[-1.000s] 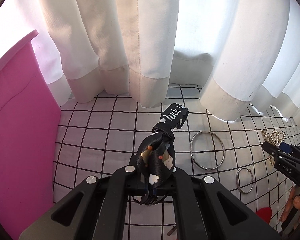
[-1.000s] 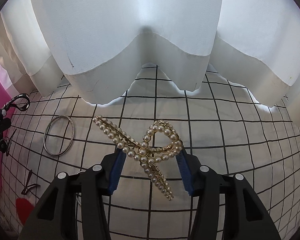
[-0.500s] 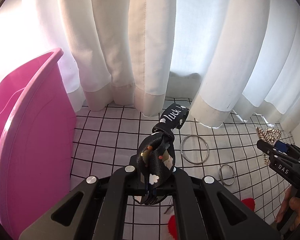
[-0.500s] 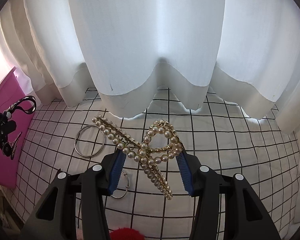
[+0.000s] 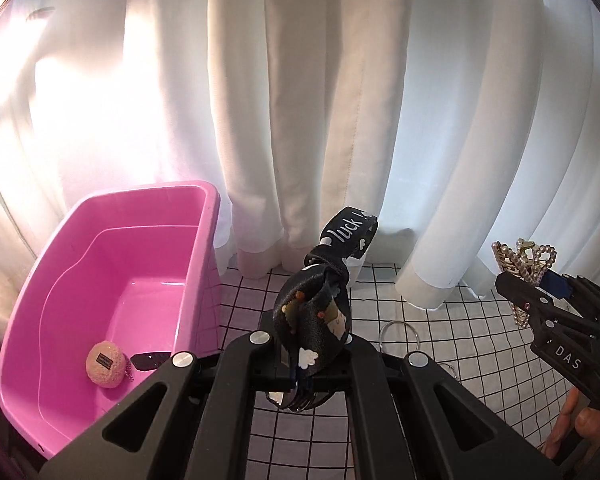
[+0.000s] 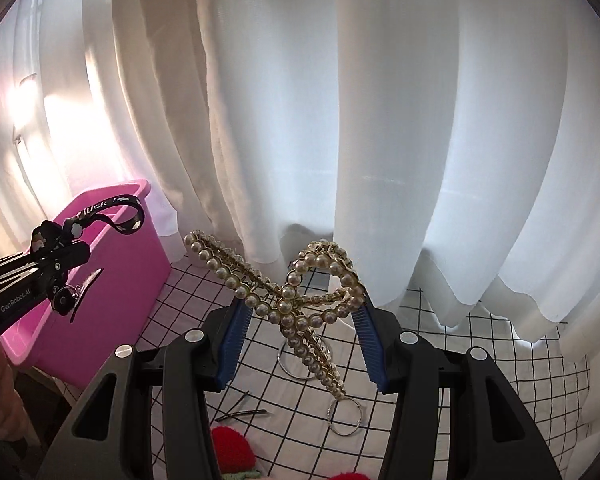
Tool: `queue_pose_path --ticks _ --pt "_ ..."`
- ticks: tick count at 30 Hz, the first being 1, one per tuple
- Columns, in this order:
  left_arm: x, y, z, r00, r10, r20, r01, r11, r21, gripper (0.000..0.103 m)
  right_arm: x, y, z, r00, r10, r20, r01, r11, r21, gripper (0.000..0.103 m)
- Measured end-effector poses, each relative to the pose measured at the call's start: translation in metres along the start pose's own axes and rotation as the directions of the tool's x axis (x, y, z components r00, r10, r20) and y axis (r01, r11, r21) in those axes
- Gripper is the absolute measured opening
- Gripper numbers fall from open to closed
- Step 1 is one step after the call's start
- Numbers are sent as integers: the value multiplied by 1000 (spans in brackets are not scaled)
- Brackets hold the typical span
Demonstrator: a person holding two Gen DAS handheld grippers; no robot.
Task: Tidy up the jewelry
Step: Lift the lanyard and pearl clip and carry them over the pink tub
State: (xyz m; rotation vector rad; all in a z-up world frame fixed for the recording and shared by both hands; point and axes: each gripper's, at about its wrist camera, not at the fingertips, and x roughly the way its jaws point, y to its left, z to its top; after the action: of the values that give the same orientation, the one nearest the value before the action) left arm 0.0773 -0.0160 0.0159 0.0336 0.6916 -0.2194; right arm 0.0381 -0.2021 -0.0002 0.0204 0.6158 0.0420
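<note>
My left gripper (image 5: 310,354) is shut on a black ribbon bow clip (image 5: 314,316) printed "luck", held in the air just right of the pink bin (image 5: 204,240). It shows in the right wrist view (image 6: 66,264) too, beside the bin (image 6: 116,280). My right gripper (image 6: 300,318) is shut on a gold pearl bow hair clip (image 6: 296,300), held above the checked cloth. In the left wrist view the right gripper (image 5: 528,284) is at the far right with the pearl clip (image 5: 524,258).
The bin holds a peach pom-pom (image 5: 104,364) and a dark clip (image 5: 150,360). On the checked cloth (image 6: 420,364) lie two silver rings (image 6: 346,418) (image 5: 400,334), black hairpins (image 6: 242,402) and red fuzzy items (image 6: 232,452). White curtains (image 6: 340,120) hang behind.
Both grippers have risen with their clips. The left one has swung toward the pink bin, whose inside is now in view.
</note>
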Motion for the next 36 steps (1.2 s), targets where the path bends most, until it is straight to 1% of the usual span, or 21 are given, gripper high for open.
queue_pose_path --ticks 5,10,13,17,22,26,31,36 --pt "-28 43 12 996 80 44 -78 996 -52 3 4 54 31 994 99 42 -96 993 -75 49" --pt "-48 92 15 982 177 66 -169 980 -107 3 19 111 55 979 199 45 -190 971 -145 49" --pt "-52 123 10 972 231 48 -222 964 -149 3 34 143 63 966 256 16 -250 954 -166 49" --pt "-52 163 -3 956 292 4 -286 938 -197 3 51 188 66 950 312 -32 -312 929 -199 49" --pt "-43 201 -21 942 328 -66 -334 910 -245 3 74 238 59 933 346 -101 -360 898 -253 49" --pt "-31 220 -31 936 336 -107 -352 898 -265 3 97 268 52 924 346 -160 -378 884 -275 49" --pt "-14 237 -41 931 330 -157 -362 887 -288 3 121 285 43 924 317 -213 -368 887 -279 49" --pt "-2 247 -49 927 319 -195 -366 883 -294 4 142 297 41 926 275 -257 -346 891 -293 49"
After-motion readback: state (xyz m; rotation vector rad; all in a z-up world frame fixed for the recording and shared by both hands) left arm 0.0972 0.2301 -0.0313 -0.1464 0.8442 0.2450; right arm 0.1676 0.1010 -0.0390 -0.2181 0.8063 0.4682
